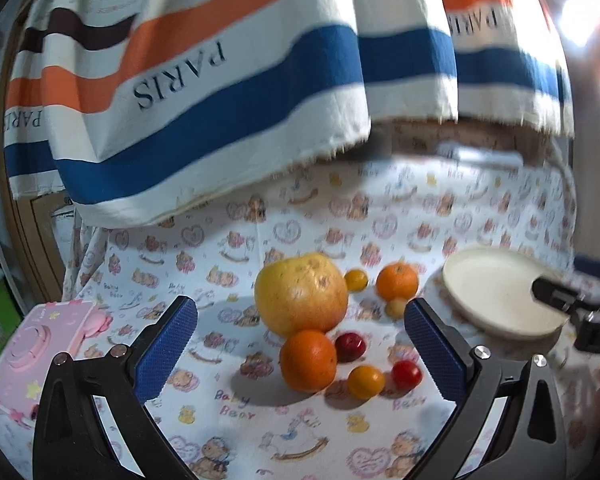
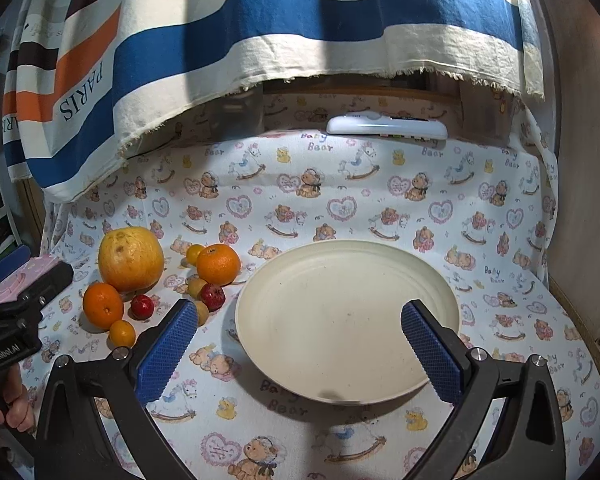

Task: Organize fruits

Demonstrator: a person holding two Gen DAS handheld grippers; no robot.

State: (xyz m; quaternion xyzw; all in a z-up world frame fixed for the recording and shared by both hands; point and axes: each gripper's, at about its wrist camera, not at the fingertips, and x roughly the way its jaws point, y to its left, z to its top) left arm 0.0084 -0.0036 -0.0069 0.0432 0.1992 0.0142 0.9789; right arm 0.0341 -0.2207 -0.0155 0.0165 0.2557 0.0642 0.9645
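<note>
Left gripper (image 1: 300, 332) spread wide, holding nothing, hovering over the fruit cluster; right gripper (image 2: 300, 330) likewise spread and holding nothing, hovering over the near half of the cream plate (image 2: 440, 280); plate is empty.

All fruit sits on the bear-print tablecloth (image 2: 340, 200), left of the plate, none touching it: 1 large yellow grapefruit (image 1: 301, 293) at the back of the cluster; 1 orange (image 1: 308, 359) just in front of it, touching or nearly so; second orange (image 1: 397, 279) toward the plate; 2 small red fruits, (image 1: 350, 346) and (image 1: 406, 374); small yellow-orange fruits at (image 1: 366, 381), (image 1: 356, 279) and (image 1: 397, 306).

In the right wrist view the same cluster sits far left: grapefruit (image 2: 131, 259), near orange (image 2: 103, 305), far orange (image 2: 218, 264); 1 yellow fruit is partly hidden behind the right gripper's left finger (image 2: 168, 350).

Pink box (image 1: 40, 340) at the table's left edge; white remote-like device (image 2: 386, 125) at the back; striped PARIS cloth (image 1: 220, 80) hangs above; a hand (image 2: 16, 404) grips the left gripper's handle.
</note>
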